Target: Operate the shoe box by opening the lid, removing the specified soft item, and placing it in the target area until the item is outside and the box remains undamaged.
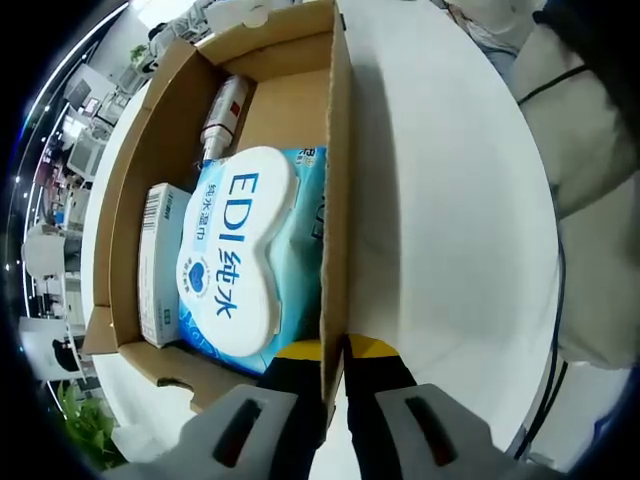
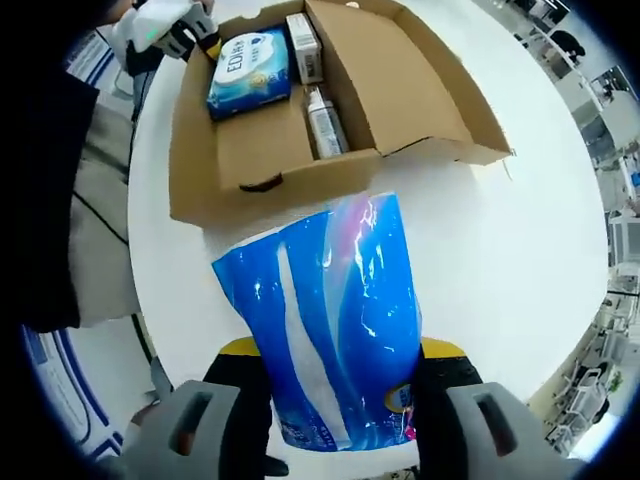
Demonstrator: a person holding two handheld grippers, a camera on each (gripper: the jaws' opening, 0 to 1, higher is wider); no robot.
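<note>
Open cardboard shoe box [image 2: 300,150] sits on a round white bench [image 2: 520,240], lid flap folded out flat to one side. Bare bench all around the box on the right gripper view's near and far sides; bench edge curves close behind the left tool.

Left tool [image 1: 335,385] pinches the box's side wall [image 1: 335,200], one jaw inside, one outside, closed on the thin cardboard edge (it also shows at the top left of the right gripper view, at the box's far end [image 2: 185,35]).

Right tool [image 2: 340,400] grips the soft item, a glossy blue plastic pack [image 2: 330,330], between its jaws. Pack is outside the box, held in front of the near wall, just over the bare bench; whether its lower end touches the bench I cannot tell. Crinkly film, white stripe, shiny highlights, roughly tapered shape.

Still in the box: a wet-wipes pack [image 1: 245,260], light blue with a white oval lid, soft-looking; a small white carton [image 1: 160,265] beside it against the wall; a slim white tube or bottle [image 1: 225,115] with a red mark at the far end. Box floor beyond the wipes is bare brown cardboard, matte, corrugated edges.

A person's pale clothing [image 1: 590,130] is near the bench's edge.
</note>
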